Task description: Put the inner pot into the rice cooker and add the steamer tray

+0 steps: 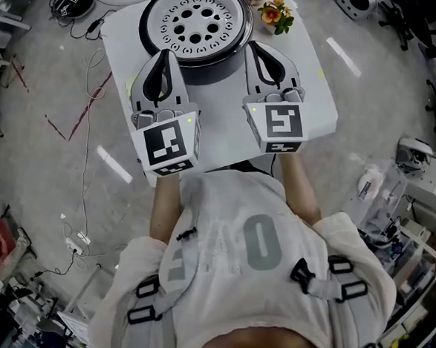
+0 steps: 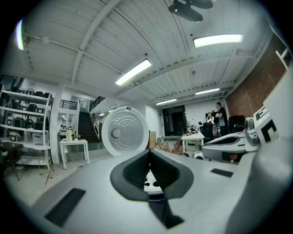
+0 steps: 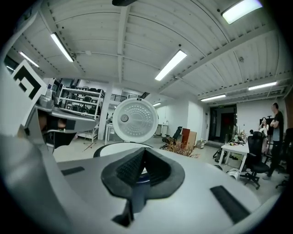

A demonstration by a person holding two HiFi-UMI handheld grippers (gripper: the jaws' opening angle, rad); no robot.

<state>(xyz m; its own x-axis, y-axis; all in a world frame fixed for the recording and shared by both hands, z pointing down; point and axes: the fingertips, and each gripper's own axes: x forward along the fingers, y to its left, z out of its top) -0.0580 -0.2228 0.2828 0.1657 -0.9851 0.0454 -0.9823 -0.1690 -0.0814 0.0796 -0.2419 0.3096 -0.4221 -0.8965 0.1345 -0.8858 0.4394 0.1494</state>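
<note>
The rice cooker (image 1: 198, 55) stands at the far end of a small white table (image 1: 222, 124). A white steamer tray (image 1: 195, 21) with round holes lies in its top. The cooker's lid (image 2: 124, 131) stands open and upright behind it, and the right gripper view shows the lid (image 3: 135, 120) too. My left gripper (image 1: 166, 55) is just in front of the cooker's left side, shut on nothing. My right gripper (image 1: 252, 48) sits at the cooker's right front, also shut and empty. The inner pot is hidden under the tray.
A small bunch of orange flowers (image 1: 277, 14) lies on the table to the right of the cooker. Cables run over the floor at the left (image 1: 85, 89). Shelves with pots (image 2: 27, 123) and a white side table (image 2: 73, 146) stand far off.
</note>
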